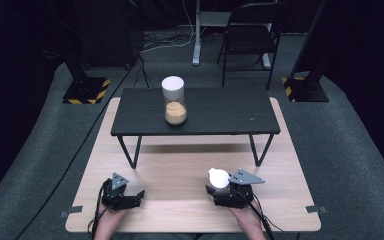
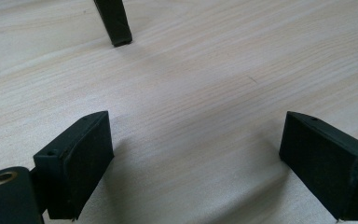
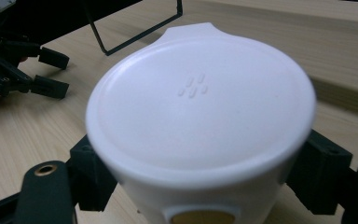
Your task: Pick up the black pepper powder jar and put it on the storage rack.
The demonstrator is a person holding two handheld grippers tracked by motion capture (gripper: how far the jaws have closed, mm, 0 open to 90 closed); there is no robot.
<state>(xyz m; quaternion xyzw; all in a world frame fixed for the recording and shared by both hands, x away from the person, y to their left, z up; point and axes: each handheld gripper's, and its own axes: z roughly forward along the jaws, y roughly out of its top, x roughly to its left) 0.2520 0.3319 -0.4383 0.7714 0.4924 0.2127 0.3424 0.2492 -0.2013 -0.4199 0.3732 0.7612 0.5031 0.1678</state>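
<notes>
Right gripper (image 3: 200,186) jaws either side of a white-lidded jar (image 3: 200,107), contact unclear, left gripper (image 2: 196,163) spread wide over bare tabletop (image 2: 214,70)

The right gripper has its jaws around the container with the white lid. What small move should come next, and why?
Probably close a little more until both pads press firmly. In the right gripper view the white-lidded container sits between the jaws of the right gripper, close to its sides, but a firm grip cannot be confirmed. Lifting before that might let it slip.
</notes>
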